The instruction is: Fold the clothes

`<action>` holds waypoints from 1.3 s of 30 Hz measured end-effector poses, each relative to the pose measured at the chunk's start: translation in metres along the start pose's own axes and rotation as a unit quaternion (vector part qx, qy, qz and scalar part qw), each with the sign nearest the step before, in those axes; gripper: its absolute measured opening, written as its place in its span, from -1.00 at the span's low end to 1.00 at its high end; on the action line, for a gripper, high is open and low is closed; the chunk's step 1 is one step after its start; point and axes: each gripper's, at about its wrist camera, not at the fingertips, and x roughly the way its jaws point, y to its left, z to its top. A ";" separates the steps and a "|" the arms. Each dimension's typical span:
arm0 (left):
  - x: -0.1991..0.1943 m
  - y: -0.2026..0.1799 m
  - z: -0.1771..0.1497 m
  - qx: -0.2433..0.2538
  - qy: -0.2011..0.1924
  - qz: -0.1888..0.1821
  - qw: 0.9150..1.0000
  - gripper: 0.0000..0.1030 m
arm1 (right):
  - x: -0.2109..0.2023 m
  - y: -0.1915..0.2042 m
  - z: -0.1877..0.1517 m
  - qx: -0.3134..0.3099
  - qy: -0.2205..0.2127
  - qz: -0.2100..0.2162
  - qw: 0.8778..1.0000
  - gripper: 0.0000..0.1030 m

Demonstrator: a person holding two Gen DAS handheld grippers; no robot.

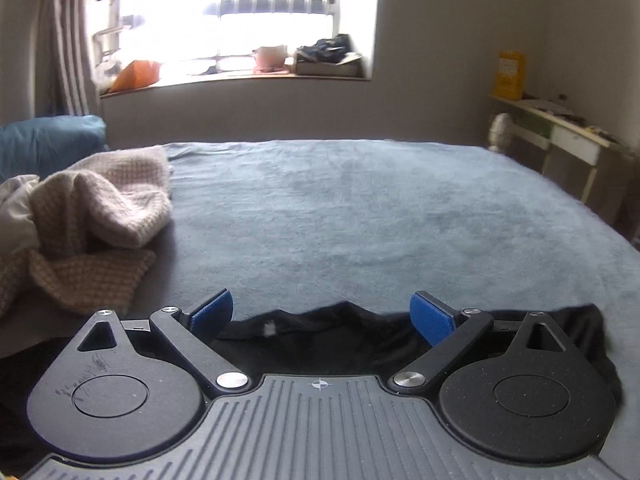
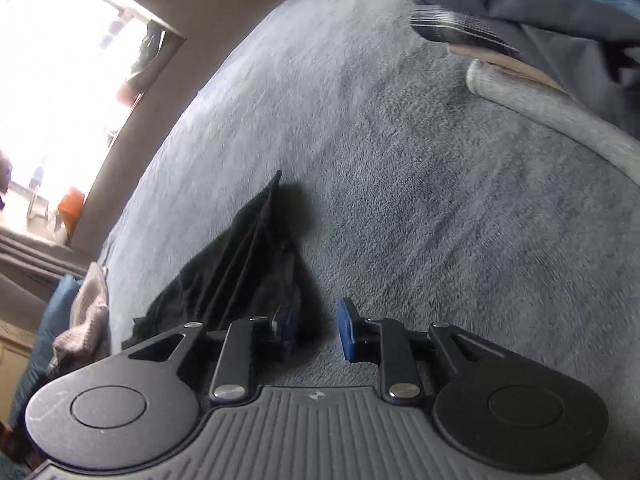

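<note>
A: Where is the black garment [image 1: 320, 334]?

B: On the grey-blue bed cover [image 1: 360, 208], under the left gripper [image 1: 322, 314]. That gripper's body hides most of it, so only a crumpled edge shows past the blue pads.

A: Is the left gripper holding it?

B: No. Its jaws stand wide apart, and nothing is pinched.

A: And the right gripper [image 2: 314, 328]?

B: Jaws part-open with only bed cover between them. The dark cloth runs behind its left pad [image 2: 289, 330]; I cannot tell whether they touch. The view is tilted and blurred.

A: What else is there?

B: A beige knit [image 1: 100, 216] lies at the left, cut off by the frame. A dark clothes pile [image 2: 540, 20] is only half in view.
</note>
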 end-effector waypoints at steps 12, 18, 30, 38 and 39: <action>-0.036 -0.066 -0.044 0.131 -0.008 -0.138 0.982 0.90 | -0.100 0.008 -0.013 -0.043 0.027 0.067 0.996 -0.05; -0.035 -0.090 -0.066 0.173 0.008 -0.169 0.970 0.90 | -0.064 -0.022 -0.032 -0.018 0.031 0.006 0.999 -0.05; -0.033 -0.183 -0.106 0.265 -0.034 -0.247 0.932 0.82 | 0.006 0.008 -0.002 -0.077 0.000 -0.001 0.997 -0.13; 0.013 -0.247 -0.110 0.343 -0.035 -0.239 0.908 0.21 | 0.072 0.060 0.050 -0.202 0.001 -0.011 0.979 -0.13; 0.019 -0.251 -0.110 0.345 -0.031 -0.236 0.908 0.16 | 0.080 0.063 0.055 -0.210 -0.002 -0.020 0.978 -0.13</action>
